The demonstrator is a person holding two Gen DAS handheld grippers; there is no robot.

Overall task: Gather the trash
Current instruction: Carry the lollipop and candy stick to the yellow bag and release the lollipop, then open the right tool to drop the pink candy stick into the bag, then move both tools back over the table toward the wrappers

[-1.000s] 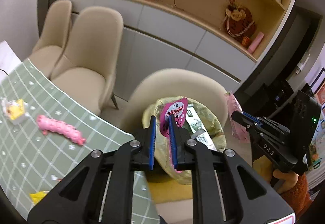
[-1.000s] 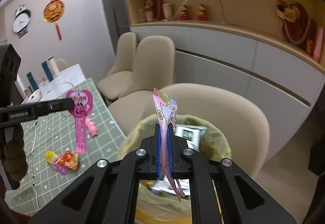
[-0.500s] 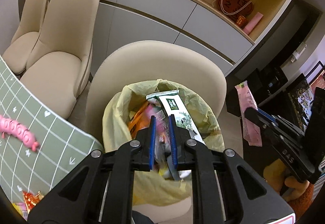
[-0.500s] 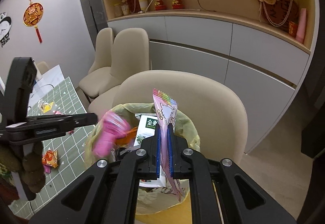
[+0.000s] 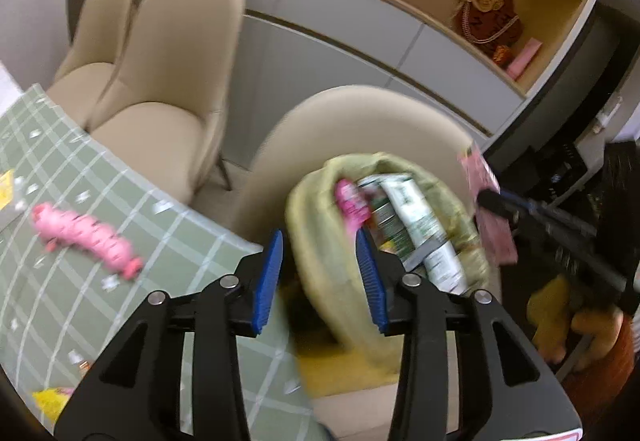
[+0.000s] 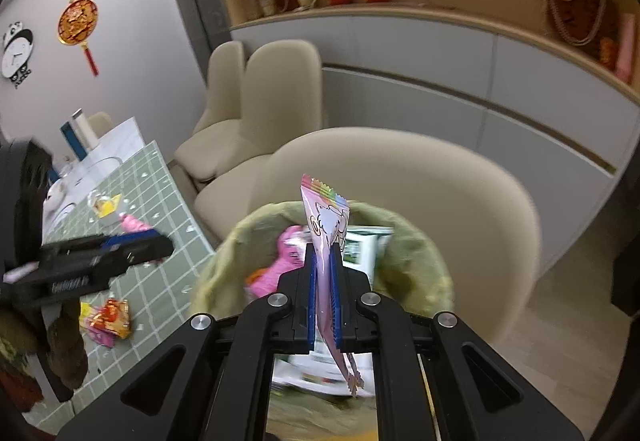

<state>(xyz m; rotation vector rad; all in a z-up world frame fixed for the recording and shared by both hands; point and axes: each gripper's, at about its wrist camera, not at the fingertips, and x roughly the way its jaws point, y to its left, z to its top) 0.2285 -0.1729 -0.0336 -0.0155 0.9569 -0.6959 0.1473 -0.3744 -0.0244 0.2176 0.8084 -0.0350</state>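
our left claw [image 5: 320,273] stands apart with nothing between its blue pads – the jaws have just been opening, and the pink round-headed wrapper [image 5: 352,201] we judge it to have let go lies inside the bin bag [image 5: 320,241], on top of a green-and-white carton [image 5: 416,225]. our right claw [image 6: 325,293] is clamped together on a pale pink sachet [image 6: 326,225] with a rainbow-striped top edge, held upright over the mouth of the same yellowish bag, which sits on a beige chair [image 6: 460,201] just beside the worktop [image 5: 80,281]. so one piece looks freshly binned and a second is poised above the bag but not yet dropped; we take that release to be the step in hand. the bag already holds several packets, so a fair part of the collecting seems done. what is left shows on the green checked worktop – a long pink wrapper [image 5: 86,237] lying flat, a yellow scrap [image 5: 4,185] near the far edge, a small red-and-yellow packet [image 6: 110,319] with a pink one under it close to the near corner, and something yellow [image 5: 50,401] at the bottom edge of the left view that may be the same pile; we cannot tell. by our reckoning we are somewhere past the middle, with at least three or four pieces to fetch once the sachet goes in.
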